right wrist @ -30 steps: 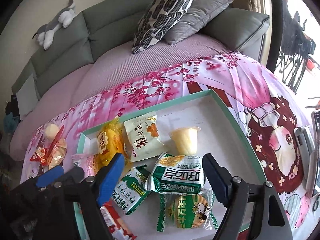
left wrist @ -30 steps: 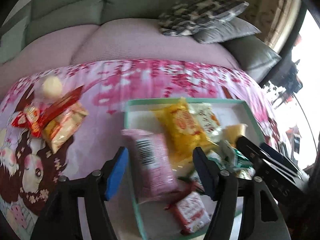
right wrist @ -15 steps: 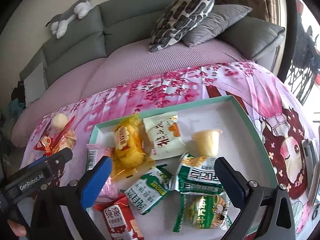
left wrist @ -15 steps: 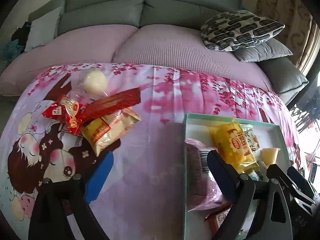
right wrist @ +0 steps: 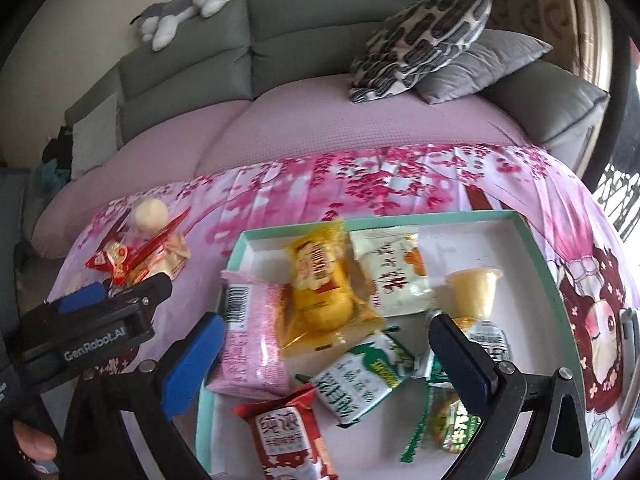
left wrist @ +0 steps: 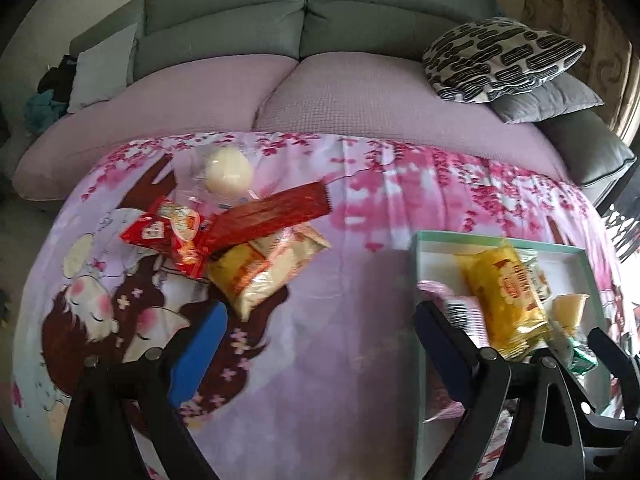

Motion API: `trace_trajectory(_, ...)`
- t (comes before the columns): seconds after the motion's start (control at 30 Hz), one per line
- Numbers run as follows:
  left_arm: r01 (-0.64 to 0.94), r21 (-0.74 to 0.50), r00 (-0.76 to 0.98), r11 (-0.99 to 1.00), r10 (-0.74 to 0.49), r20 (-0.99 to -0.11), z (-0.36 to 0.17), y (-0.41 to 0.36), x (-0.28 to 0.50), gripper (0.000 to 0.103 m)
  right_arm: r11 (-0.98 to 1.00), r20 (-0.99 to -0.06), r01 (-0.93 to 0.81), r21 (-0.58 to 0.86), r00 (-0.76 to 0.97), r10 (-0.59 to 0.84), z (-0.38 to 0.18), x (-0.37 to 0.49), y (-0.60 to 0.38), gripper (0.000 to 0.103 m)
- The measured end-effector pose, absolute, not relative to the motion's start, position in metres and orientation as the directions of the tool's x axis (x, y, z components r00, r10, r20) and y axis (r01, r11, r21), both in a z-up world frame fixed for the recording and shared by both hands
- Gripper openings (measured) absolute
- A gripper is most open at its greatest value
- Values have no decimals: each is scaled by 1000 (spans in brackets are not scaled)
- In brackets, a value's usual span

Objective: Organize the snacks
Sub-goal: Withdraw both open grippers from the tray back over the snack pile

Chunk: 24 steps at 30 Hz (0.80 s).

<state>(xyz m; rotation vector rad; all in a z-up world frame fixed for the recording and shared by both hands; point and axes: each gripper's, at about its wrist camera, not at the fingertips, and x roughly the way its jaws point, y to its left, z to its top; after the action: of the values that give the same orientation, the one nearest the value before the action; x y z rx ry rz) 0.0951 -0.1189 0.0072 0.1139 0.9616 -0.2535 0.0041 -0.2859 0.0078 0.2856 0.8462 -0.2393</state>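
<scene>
My left gripper (left wrist: 320, 354) hangs open over the pink floral cloth, nothing between its blue pads. Just ahead and left lies a loose pile: a pale round bun (left wrist: 228, 170), a long red packet (left wrist: 272, 212), a small red packet (left wrist: 158, 232) and a gold packet (left wrist: 268, 270). At the right stands the teal-rimmed tray (right wrist: 532, 240). My right gripper (right wrist: 326, 360) is open wide above it, over a yellow packet (right wrist: 324, 288) and a green-white biscuit pack (right wrist: 356, 380). A pink packet (right wrist: 248, 340) lies at the tray's left edge, beside a red one (right wrist: 288, 436).
The tray also holds a white packet (right wrist: 392, 272), a jelly cup (right wrist: 474, 288) and green packets (right wrist: 452, 420). Behind the cloth-covered table is a grey sofa (left wrist: 304, 24) with patterned cushions (left wrist: 500, 58) and a plush toy (right wrist: 184, 4). A hand (right wrist: 34, 442) shows at lower left.
My left gripper let the pink packet drop into the tray, opened wide and swung left toward the loose pile. My right gripper opened wider and shifted left over the tray.
</scene>
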Motion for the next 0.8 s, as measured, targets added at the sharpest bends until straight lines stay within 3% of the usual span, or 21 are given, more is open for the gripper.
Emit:
trace_trajectory(0.43,190,-47,524,981,-142,-840,9,-67,126,95,947,-749,278,162,659,-65,7,15,-261,103)
trace_trajectory(0.8,160,-126,467,979,-188,-864,-2,-22,158,95,939,-718,214,269,694,48,10,39,-231,103)
